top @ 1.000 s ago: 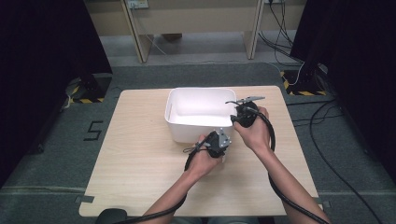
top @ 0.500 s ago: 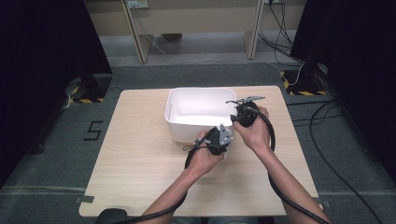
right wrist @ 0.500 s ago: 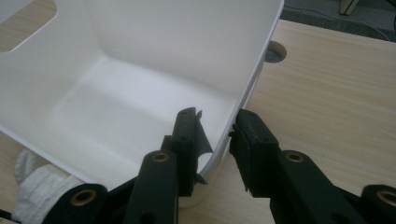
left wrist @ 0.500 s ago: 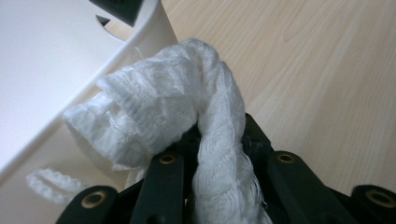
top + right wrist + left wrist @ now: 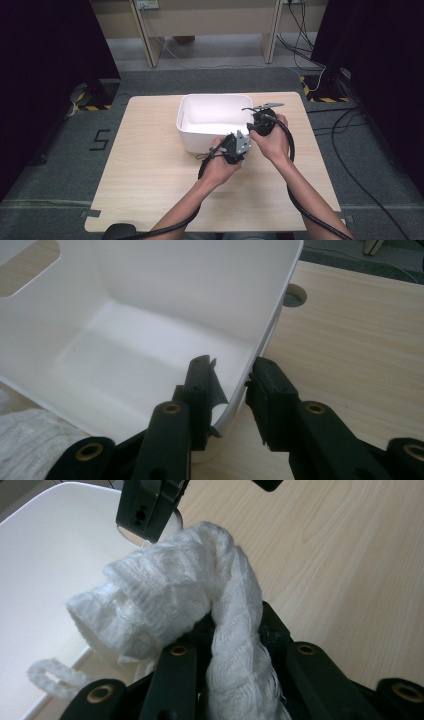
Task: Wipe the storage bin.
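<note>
Rope first: the thick white twisted cotton rope [image 5: 220,605] is clenched in the left gripper [image 5: 234,148], fingers [image 5: 175,672] squeezed tight on it. Its long axis runs up out of the fingers, then the free end curls over and points back toward the white rectangular plastic tub [image 5: 212,120]. It sits right at the tub's near rim, above the light wooden surface [image 5: 150,175]. Right gripper [image 5: 231,380] has its fingers straddling the tub's near right corner wall, one inside, one outside, pads on the plastic, so it's gripping the tub.
</note>
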Available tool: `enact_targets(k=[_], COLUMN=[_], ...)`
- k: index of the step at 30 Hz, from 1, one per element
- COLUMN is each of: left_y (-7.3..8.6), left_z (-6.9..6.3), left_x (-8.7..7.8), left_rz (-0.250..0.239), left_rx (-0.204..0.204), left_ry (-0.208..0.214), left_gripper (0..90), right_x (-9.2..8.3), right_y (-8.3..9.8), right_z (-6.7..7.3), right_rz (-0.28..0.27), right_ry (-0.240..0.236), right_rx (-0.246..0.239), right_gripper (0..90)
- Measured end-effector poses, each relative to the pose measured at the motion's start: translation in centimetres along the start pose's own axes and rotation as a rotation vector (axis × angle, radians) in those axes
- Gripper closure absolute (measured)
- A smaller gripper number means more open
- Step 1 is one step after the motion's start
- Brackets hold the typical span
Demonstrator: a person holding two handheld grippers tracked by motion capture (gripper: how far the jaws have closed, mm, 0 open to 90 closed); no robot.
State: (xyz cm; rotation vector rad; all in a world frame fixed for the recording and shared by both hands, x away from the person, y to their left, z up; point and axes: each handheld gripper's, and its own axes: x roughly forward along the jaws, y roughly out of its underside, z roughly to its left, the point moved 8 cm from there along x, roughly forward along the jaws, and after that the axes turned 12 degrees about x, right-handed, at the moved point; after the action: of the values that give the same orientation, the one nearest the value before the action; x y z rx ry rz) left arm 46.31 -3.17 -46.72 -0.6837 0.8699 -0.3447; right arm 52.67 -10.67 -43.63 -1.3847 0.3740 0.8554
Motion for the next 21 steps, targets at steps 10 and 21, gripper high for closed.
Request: enact_targets(k=[10,21], left_y=[-0.54,-1.0], left_z=[-0.01,-0.03], left_x=[-0.01,0.15], left_rz=[-0.009,-0.021], left_rx=[0.01,0.02], left_ry=[0.001,0.007], left_gripper=[74.1,74.1], right_x=[0.02,0.04], right_y=[-0.02,-0.03], right_z=[0.01,0.01], right_rz=[0.0,0.002], right_ry=[-0.002,-0.007], right_rx=[0.009,0.016], right_gripper=[70.9,70.9])
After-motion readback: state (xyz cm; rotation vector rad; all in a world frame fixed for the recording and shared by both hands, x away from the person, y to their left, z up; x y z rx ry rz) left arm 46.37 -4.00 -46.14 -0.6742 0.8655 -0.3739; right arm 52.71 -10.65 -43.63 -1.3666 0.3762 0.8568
